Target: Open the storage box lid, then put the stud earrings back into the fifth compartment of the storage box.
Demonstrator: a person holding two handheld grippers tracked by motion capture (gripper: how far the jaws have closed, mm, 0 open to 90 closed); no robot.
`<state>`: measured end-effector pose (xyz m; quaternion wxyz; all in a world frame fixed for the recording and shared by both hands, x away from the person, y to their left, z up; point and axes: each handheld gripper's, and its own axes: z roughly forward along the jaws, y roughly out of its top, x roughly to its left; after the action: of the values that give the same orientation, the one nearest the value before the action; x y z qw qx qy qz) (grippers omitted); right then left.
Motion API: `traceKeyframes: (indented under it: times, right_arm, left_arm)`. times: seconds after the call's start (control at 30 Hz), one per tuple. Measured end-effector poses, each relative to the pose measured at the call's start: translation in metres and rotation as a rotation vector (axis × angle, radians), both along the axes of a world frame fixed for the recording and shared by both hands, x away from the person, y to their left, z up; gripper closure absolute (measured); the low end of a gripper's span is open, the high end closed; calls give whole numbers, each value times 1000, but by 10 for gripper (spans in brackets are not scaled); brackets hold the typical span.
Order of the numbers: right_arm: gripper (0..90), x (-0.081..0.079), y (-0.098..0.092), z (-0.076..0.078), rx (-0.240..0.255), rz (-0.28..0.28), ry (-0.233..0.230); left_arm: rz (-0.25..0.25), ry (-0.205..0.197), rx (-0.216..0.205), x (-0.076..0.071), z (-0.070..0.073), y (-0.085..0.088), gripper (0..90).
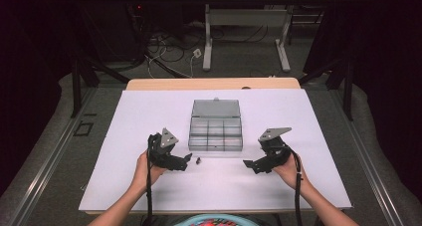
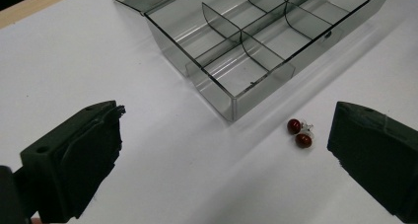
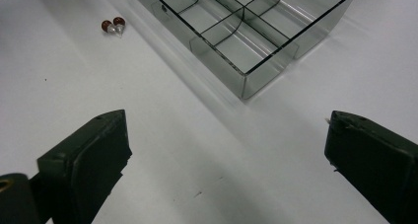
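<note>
Basically square one here, going by the look of it. Smoky clear organizer box (image 1: 215,131) sitting mid-table on the white sheet (image 1: 149,111), lid flipped back on the far side, every compartment looking bare. Tiny pair of dark red beads on a clear bit (image 2: 300,133) lying loose on the sheet just beside the box's near corner, not in any slot yet. Left gripper (image 1: 189,159) parked right by the beads, jaws spread about as wide as they go, nothing between them but table, with the beads near the right-hand jaw in the left gripper view. Right gripper (image 1: 246,163) over on the other side of the box, equally wide, gripping nothing, pointing inward toward the beads (image 3: 112,25) from well apart. So, best guess: nothing sorted so far, pickup not even started, whole job left — close on the beads, lift, drop into a compartment. Fiddly little thing, probably easy to flick away.
</note>
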<state>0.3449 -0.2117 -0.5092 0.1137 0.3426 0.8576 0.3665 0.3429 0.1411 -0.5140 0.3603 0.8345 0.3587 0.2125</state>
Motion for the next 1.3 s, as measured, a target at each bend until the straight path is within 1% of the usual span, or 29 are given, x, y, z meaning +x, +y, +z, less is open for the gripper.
traceKeyframes:
  times: [0.03, 0.07, 0.1, 0.17, 0.2, 0.23, 0.27, 0.33, 0.37, 0.47, 0.53, 0.57, 0.6, 0.63, 0.7, 0.73, 0.77, 0.8, 0.83, 0.87, 0.9, 0.93, 1.0, 1.03, 1.07, 1.1, 1.13, 1.17, 1.3]
  right_arm:
    - [31, 0, 0, -1, 2, -3, -6]
    - [31, 0, 1, -1, 0, -2, 2]
    - [31, 1, 1, -1, -5, -2, 8]
    - [30, 1, 1, -3, -1, -4, 17]
    - [30, 2, 1, -3, -5, 3, 8]
    - [30, 2, 1, -3, -7, 5, 7]
    - [30, 2, 1, -3, -14, 11, 11]
    - [30, 2, 1, -3, -14, 11, 19]
    - [30, 3, 1, -4, -16, 13, 18]
    - [31, 3, 2, -3, -15, 18, 28]
    - [31, 3, 2, -4, -15, 19, 27]
    - [31, 3, 2, -5, -9, 19, 26]
    - [31, 3, 2, -4, -22, 20, 34]
    - [31, 3, 2, -4, -24, 29, 32]
    - [32, 3, 3, -4, -25, 27, 31]
    - [32, 3, 3, -5, -19, 33, 28]
    - [32, 3, 4, -4, -25, 33, 30]
    - [32, 3, 4, -4, -24, 31, 30]
    - [32, 3, 4, -4, -23, 29, 31]
    - [32, 3, 5, -4, -18, 30, 29]
    - [32, 3, 5, -3, -29, 35, 33]
    - [32, 3, 6, -3, -23, 28, 25]
    - [32, 4, 6, -3, -27, 37, 23]
    - [32, 4, 7, -5, -17, 41, 12]
    - [32, 4, 6, -4, -39, 45, 30]
    - [32, 4, 7, -4, -34, 40, 35]
    - [32, 4, 7, -6, -31, 41, 25]
    - [32, 4, 7, -5, -42, 50, 34]
    - [32, 4, 6, -5, -43, 60, 34]
  left_arm:
    - [-3, 9, 5, 0, 0, 0, 2]
    - [-7, 10, 10, 0, 0, -1, 4]
    - [-4, 6, 5, 0, -1, -2, 12]
    - [-23, 2, 22, 0, 0, -2, 38]
    - [-25, -1, 20, 0, 0, -3, 54]
    - [-38, 12, 21, -1, 0, -3, 73]
    - [-39, -2, 18, -1, -1, -4, 88]
    - [-52, 5, 18, -3, -1, -5, 115]
    - [-63, 3, 20, -3, -1, -6, 150]
    - [-104, 19, 15, -4, -2, -8, 172]
    - [-127, 9, 4, -5, -4, -10, 206]
    - [-145, 13, 7, -6, -4, -11, 227]
    - [-156, 17, 3, -6, -5, -13, 253]
    - [-169, 31, 6, -6, -5, -14, 275]
    - [-171, 30, 11, -6, -9, -17, 354]
    - [-183, 44, 3, -6, -10, -18, 389]
    - [-186, 37, -2, -5, -12, -20, 416]
    - [-196, 52, 1, -5, -13, -21, 436]
    - [-198, 52, -10, -5, -15, -22, 462]
    - [-211, 49, -13, -5, -16, -23, 486]
    - [-219, 49, -12, -5, -17, -24, 503]
    - [-226, 58, -7, -4, -18, -25, 523]
    - [-247, 56, -18, -3, -20, -26, 566]
    - [-245, 52, -16, -3, -21, -26, 584]
    - [-248, 56, -20, -2, -22, -27, 602]
    - [-256, 62, -27, -1, -23, -27, 622]
    - [-258, 61, -24, 0, -25, -27, 637]
    - [-258, 65, -20, 0, -26, -28, 651]
    - [-266, 72, 1, 2, -30, -30, 687]
